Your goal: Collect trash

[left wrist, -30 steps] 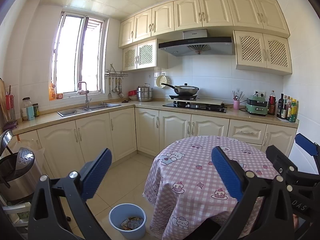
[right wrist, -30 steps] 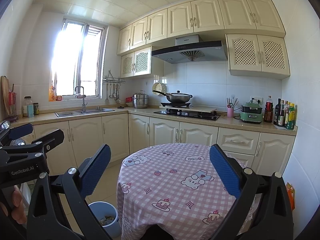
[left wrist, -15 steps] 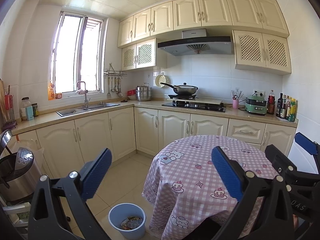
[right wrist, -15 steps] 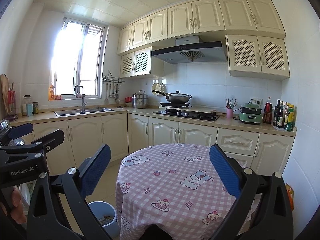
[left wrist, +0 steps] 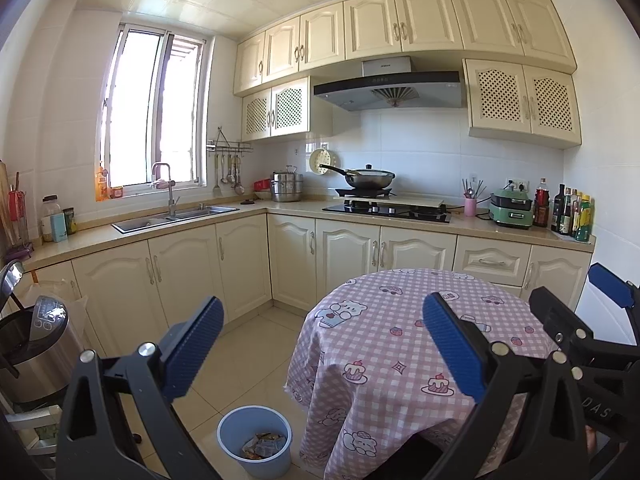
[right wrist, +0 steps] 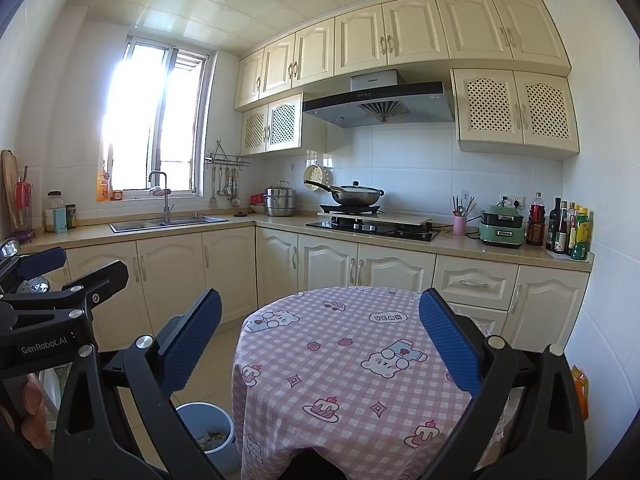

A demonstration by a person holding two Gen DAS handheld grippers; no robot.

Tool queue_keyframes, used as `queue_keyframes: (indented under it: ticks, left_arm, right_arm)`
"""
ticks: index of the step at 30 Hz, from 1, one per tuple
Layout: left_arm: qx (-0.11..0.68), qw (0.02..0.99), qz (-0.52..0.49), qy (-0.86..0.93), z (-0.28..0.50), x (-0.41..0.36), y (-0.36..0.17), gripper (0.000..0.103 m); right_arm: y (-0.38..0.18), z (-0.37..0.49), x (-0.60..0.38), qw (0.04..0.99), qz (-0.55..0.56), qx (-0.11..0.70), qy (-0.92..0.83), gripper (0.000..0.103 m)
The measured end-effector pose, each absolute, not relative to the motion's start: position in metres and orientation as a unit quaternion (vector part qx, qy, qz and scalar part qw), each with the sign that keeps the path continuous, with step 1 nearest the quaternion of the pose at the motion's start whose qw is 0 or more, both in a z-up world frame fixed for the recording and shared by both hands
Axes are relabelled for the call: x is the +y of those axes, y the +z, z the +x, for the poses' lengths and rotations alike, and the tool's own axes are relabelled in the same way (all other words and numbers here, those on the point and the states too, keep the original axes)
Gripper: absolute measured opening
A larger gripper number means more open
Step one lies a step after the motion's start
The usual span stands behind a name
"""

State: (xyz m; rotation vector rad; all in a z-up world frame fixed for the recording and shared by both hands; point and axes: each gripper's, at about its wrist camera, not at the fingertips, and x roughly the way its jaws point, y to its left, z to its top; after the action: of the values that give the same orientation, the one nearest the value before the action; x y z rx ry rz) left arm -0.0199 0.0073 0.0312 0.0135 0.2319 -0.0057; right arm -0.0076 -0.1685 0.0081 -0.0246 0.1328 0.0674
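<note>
Here both tools are held above a round table (left wrist: pixel 400 344) draped in a pink-and-white checked cloth printed with cartoon bears, cupcakes and strawberries; one printed label on the cloth reads "YEAH" in the right wrist view. The left gripper (left wrist: pixel 320 344) has its jaws spread wide with nothing between them, its fingers (left wrist: pixel 192 344) faced with blue, finely ribbed pads on black metal links with silver pivot pins. The right gripper (right wrist: pixel 318 340) is likewise wide apart and empty, built the same way. In the right wrist view the body of the other tool carries white lettering, "GenRobot.AI", and a hand (right wrist: pixel 34 412) shows at the lower left edge behind it. The trash (left wrist: pixel 262 446), a small heap of crumpled wrappers, lies inside a round, smooth light-blue plastic bin (left wrist: pixel 236 424) that stands on the glossy beige floor tiles just beside the hanging edge of the cloth. A cylindrical brushed-steel appliance (left wrist: pixel 36 344) with a button panel on its lid stands at the left. Cream panelled cabinets (left wrist: pixel 224 264) run under the counter, and the range hood (right wrist: pixel 376 100) bears a small logo too fine to read.
</note>
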Motion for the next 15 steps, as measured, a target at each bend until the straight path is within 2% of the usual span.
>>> queue_keyframes:
  ticks: [15]
  left_arm:
    - [0.118,0.993,0.007,-0.004,-0.0205,0.0095,0.0284,0.098]
  right_arm:
    - [0.0078,-0.0077,-0.1671,0.997,-0.012,0.069,0.033,0.096]
